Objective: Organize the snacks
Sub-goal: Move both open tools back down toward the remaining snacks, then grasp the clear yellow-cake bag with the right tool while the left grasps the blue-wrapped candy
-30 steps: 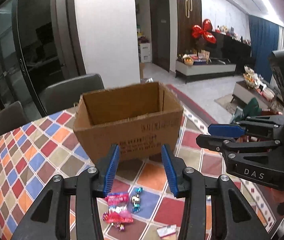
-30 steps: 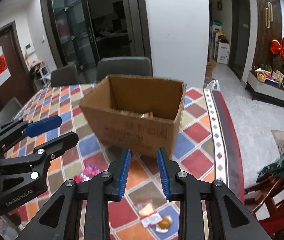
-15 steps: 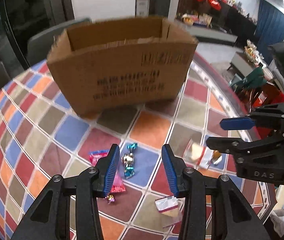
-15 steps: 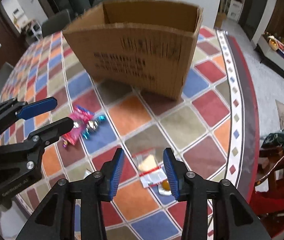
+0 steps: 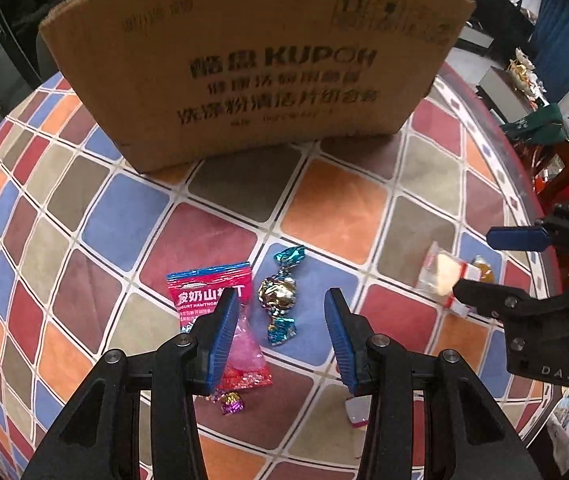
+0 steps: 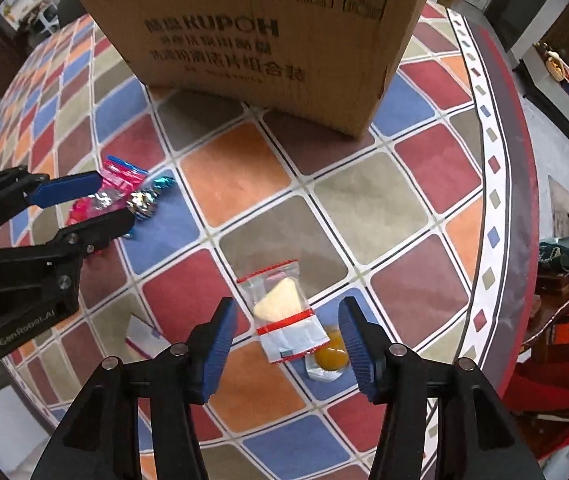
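A brown cardboard box stands on the checked tablecloth. In front of it lie a gold candy with blue foil ends and a pink hawthorn packet. My left gripper hangs open just above them, the candy between its fingers and untouched. In the right wrist view a clear packet with a pale wedge and a small yellow jelly cup lie on the cloth. My right gripper hovers over the packet, its jaws opening and the pads clear of it.
A small purple candy and a white-pink wrapper lie near the front. The cardboard box fills the back. The table's bordered edge curves along the right, with chairs and red cloth beyond it.
Both grippers have tipped downward and sunk toward the table, so the snacks now lie between their fingers. The right gripper's jaws have spread wider. The box has slid up in both views.
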The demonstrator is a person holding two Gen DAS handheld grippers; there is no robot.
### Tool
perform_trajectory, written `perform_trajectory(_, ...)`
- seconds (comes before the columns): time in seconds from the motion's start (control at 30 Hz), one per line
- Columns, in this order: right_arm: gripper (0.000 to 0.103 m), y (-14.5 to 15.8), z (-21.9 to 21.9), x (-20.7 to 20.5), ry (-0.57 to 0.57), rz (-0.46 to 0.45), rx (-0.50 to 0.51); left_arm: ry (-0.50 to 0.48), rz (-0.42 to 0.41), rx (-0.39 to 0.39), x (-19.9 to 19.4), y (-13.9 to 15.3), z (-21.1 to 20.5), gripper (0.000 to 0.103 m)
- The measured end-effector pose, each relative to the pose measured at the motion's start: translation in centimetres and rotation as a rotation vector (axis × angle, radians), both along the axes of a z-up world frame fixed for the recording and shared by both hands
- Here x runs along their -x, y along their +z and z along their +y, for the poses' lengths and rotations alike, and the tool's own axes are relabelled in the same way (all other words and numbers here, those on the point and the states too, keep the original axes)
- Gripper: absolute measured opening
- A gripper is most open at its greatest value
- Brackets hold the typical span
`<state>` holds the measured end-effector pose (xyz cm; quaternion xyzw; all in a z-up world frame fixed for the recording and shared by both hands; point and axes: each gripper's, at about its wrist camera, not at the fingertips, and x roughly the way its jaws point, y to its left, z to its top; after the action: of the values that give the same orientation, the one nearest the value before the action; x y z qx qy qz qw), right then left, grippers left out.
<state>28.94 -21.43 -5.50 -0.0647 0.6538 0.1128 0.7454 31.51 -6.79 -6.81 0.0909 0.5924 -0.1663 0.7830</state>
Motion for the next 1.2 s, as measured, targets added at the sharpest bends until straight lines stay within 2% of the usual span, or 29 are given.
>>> perform_trajectory(0.27,0.053,-1.7,0.1,-0.2,0.006,0.048,0.008,0.008,0.016,-0.018,-0.6,-1.4,-0.1,0.044)
perform_trajectory(0.47,0.053,-2.2,0.3,-0.3,0.015,0.048,0.022,0.017,0.01,-0.012,-0.7,-1.9,-0.2,0.043)
perform_trajectory(0.6,0.053,-2.5,0.9,-0.3,0.023,0.053,0.015,0.02,0.022,-0.002,-0.9,-2.0,-0.5,0.032)
perform_trajectory(0.8,0.053,-3.2,1.1,-0.2,0.028,0.059,0.018,0.019,0.039,-0.018,-0.9,-2.7,-1.2,0.026)
perform_trajectory(0.9,0.045,-3.7,1.2,-0.1,0.029,0.065,0.025,0.031,0.036,-0.021,-0.9,-3.0,-1.3,0.024)
perform_trajectory(1.1,0.04,-4.1,1.3,0.2,0.019,0.053,0.0,0.023,0.028,-0.002,0.2,-2.4,-1.1,0.024)
perform_trajectory(1.13,0.034,-4.0,1.3,0.2,0.016,0.049,-0.005,0.02,0.025,0.003,0.4,-2.3,-1.1,0.024)
perform_trajectory(1.17,0.022,-4.0,1.2,0.3,0.014,0.043,-0.013,0.019,0.022,0.011,0.7,-2.0,-1.1,0.024)
perform_trajectory(1.2,0.018,-3.9,0.9,0.5,0.011,0.044,-0.026,0.017,0.02,0.017,0.9,-1.8,-1.2,0.024)
